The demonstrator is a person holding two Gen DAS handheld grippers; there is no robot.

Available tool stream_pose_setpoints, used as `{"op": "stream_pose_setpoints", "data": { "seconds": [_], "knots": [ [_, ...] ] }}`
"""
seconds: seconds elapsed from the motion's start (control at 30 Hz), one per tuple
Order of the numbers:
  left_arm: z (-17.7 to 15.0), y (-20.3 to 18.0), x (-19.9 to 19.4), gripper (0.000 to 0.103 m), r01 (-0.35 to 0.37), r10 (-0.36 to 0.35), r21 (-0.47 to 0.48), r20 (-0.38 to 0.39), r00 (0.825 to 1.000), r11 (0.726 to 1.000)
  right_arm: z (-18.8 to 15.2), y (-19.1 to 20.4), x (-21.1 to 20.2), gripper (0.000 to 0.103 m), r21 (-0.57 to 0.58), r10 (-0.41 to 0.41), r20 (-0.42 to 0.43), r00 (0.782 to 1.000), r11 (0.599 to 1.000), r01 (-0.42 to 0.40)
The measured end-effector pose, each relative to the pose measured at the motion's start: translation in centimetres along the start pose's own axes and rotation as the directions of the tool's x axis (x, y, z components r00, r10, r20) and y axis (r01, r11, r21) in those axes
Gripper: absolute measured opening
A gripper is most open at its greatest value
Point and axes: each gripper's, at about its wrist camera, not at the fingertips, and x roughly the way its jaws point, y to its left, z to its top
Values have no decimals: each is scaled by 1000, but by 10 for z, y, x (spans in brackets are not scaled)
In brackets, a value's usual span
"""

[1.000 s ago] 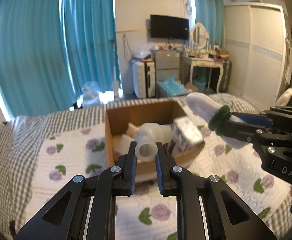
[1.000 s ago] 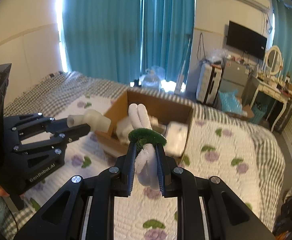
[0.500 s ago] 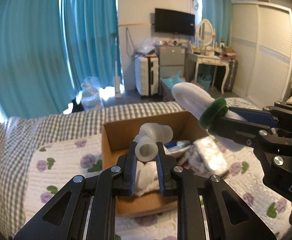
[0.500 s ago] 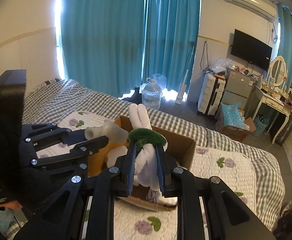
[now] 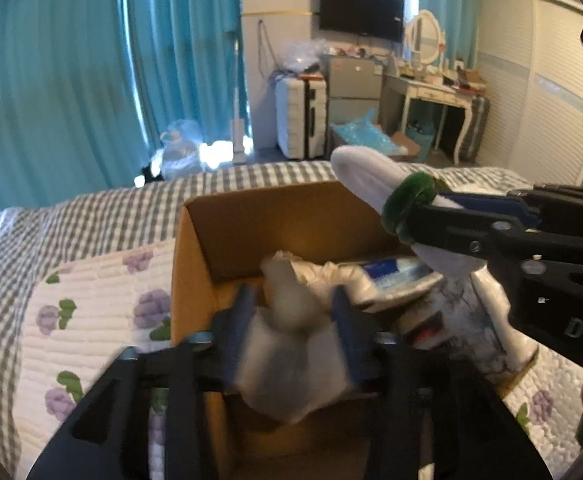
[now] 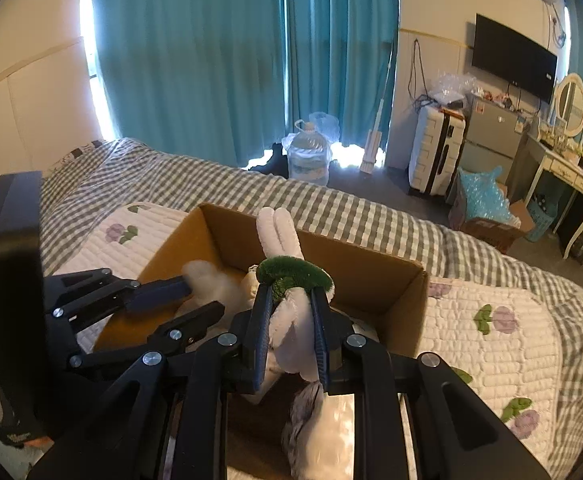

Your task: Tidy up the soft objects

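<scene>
Left tongs over the near-left part of the cardboard box on the bed, spread well apart, blurred. Pale soft tube toy between the blades, apparently loose and dropping; contact impossible to confirm through blur. Long axis roughly along the tongs, pointing far, into the box.

Right tongs just right of the left ones, over the box middle, clamped on a white plush bunny below its green collar. Bunny long axis upright, ears up and tilted far, body hanging below the blades straight above the box contents. Next move likely just lower and spread: box directly underneath, right hand nearer.
</scene>
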Motion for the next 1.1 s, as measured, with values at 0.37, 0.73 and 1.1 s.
{"op": "stream_pose_setpoints", "data": {
  "seconds": [0.37, 0.73, 1.1],
  "knots": [
    [6, 4, -34, 76, -41, 40, 10, 94, 995, 999, 5, -20, 15, 67, 106, -6, 31, 999, 994, 3],
    [35, 1, -179, 76, -152, 148, -4, 273, 951, 988, 36, -3, -131, 68, 114, -132, 200, 971, 987, 111],
    [21, 12, -317, 103, -142, 172, -97, 527, 832, 985, 31, 61, -314, 103, 79, -214, 458, 863, 977, 201]
  ]
}}
